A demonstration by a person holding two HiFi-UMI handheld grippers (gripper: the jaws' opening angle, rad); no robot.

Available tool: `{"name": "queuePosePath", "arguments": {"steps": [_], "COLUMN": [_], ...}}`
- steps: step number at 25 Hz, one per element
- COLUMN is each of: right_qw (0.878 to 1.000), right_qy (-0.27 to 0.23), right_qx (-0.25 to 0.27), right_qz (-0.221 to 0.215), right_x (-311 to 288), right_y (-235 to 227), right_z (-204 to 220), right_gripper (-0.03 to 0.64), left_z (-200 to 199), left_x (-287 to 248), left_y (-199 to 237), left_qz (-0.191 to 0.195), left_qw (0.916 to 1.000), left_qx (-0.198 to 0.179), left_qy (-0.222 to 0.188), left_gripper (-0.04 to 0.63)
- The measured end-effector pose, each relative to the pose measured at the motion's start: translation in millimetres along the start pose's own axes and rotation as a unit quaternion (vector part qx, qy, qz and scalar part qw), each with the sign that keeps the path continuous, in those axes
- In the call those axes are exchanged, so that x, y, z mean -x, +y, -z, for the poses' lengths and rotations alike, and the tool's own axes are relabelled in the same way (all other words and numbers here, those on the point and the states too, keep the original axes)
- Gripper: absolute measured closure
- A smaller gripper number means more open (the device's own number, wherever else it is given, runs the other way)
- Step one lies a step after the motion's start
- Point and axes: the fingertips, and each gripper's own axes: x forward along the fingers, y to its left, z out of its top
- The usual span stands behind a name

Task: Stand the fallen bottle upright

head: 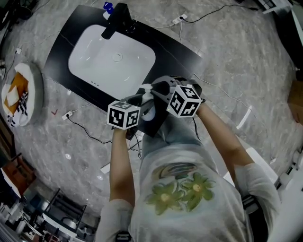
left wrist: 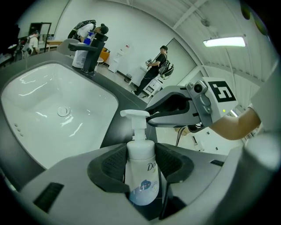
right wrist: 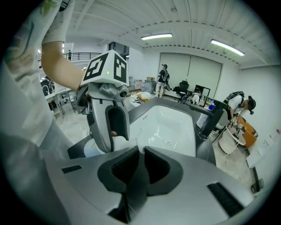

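Observation:
A white pump bottle [left wrist: 141, 163] with a blue label lies between the pads of my left gripper [left wrist: 141, 160], which is shut on its body; its pump head [left wrist: 135, 114] points away from the camera. In the head view the bottle [head: 149, 113] hangs over the near corner of the black counter [head: 66, 45], lifted and tilted. My right gripper [left wrist: 151, 117] comes in from the right, its jaws nearly together on the tip of the pump nozzle. In the right gripper view those jaws [right wrist: 140, 151] show only a thin gap, with the white bottle [right wrist: 92, 150] and left gripper [right wrist: 107, 125] just beyond.
A white sink basin [head: 113, 59] is set in the counter, with a black faucet [head: 116, 21] and a blue-capped bottle [head: 108, 7] behind it. Cables [head: 85, 130] trail across the floor. A round tray [head: 33, 80] stands at the left. People [left wrist: 157, 66] stand far off.

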Motion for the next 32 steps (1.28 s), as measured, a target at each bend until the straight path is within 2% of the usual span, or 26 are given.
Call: {"name": "queuePosePath", "arguments": {"steps": [10,22,32], "right_qw": [0.998,0.988,0.98], "right_qy": [-0.002,-0.006,-0.002], "right_qx": [0.026,0.084,0.124], "right_qz": [0.062,0.131,0.155], "right_x": [16,42,54], "right_y": [12,31,51], "right_z": [-17,-39,-48], "right_gripper": [0.552,0.552,0.552], "left_z": [1,0,8], "left_x": [12,30,40], "left_y": [-12,-30,-43], "left_qz": [-0.015,-0.045,-0.062], "left_qw": [0.9979,0.9889,0.9807], "left_qx": [-0.038,-0.101,-0.128], "left_qy": [-0.05,-0.1,-0.134], "left_gripper": [0.371,0.374,0.376]}}
